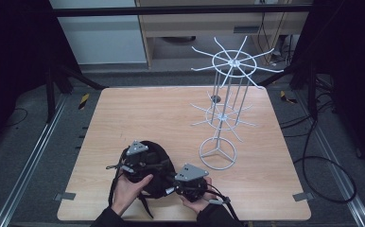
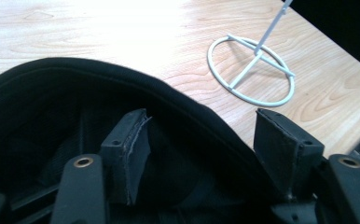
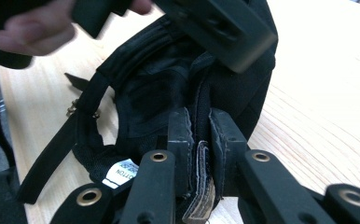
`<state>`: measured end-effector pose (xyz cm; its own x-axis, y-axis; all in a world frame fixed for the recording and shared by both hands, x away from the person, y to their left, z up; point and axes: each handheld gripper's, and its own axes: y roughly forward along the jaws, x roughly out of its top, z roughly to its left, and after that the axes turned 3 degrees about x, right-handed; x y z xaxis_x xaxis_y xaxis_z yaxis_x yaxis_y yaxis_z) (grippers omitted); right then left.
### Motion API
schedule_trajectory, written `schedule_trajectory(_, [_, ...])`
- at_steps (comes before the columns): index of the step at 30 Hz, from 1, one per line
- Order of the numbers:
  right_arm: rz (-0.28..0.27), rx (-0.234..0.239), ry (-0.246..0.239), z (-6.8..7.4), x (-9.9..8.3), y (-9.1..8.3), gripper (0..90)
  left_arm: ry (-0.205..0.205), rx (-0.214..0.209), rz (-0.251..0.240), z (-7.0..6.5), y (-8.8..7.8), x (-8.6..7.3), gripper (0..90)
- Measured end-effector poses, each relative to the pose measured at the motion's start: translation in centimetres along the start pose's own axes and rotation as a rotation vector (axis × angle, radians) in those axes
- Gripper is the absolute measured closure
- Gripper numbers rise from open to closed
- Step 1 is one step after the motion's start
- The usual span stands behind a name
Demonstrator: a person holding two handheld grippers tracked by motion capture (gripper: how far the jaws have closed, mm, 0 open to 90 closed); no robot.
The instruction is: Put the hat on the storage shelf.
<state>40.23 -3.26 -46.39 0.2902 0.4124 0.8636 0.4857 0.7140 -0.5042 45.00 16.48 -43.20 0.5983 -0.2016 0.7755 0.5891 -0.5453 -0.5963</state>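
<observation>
A black cap (image 1: 158,158) lies upside down near the table's front edge, between both hands. My right gripper (image 3: 201,123) is shut on the cap's (image 3: 159,79) rim and inner band, by a white label (image 3: 122,173). My left gripper (image 2: 211,130) stands open with its jaws wide apart. The cap's (image 2: 52,116) curved edge runs between them, and the left jaw sits inside the cap. In the high view the left gripper (image 1: 140,158) is over the cap's left side and the right gripper (image 1: 183,182) at its right side.
A white wire display rack (image 1: 224,111) with two tiers of radial hooks stands right of centre on the wooden table (image 1: 138,109). Its ring base (image 2: 251,70) lies close beyond the cap. Dark floor, rails and cables surround the table.
</observation>
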Motion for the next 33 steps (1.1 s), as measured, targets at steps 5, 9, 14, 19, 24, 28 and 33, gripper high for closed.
schedule_trajectory(5, [0.002,0.022,-0.018,0.3,0.0,0.1,79.4,-0.026,0.002,0.021,0.1,0.6,-0.1,41.2])
schedule_trajectory(9, [0.001,0.036,-0.021,0.4,0.0,0.2,78.4,-0.051,-0.02,0.021,0.2,0.3,-0.1,52.9])
schedule_trajectory(14, [0.006,0.064,-0.01,0.5,0.2,0.3,72.2,-0.059,-0.047,0.023,0.0,0.1,-0.2,68.6])
schedule_trajectory(19, [-0.01,0.122,0.018,0.2,0.6,-0.3,60.4,-0.066,-0.059,0.006,0.0,-0.4,-0.2,76.6])
schedule_trajectory(24, [-0.057,0.161,0.074,-0.7,1.0,-2.0,53.8,-0.076,-0.074,-0.028,0.1,-1.4,0.0,80.3])
schedule_trajectory(28, [-0.081,0.125,0.089,-1.6,1.1,-3.0,51.9,-0.055,-0.076,-0.072,-0.3,-2.8,0.5,82.0])
schedule_trajectory(33, [-0.077,0.093,0.103,-2.2,0.8,-2.9,48.8,-0.004,-0.108,-0.148,-1.2,-4.9,1.3,82.7])
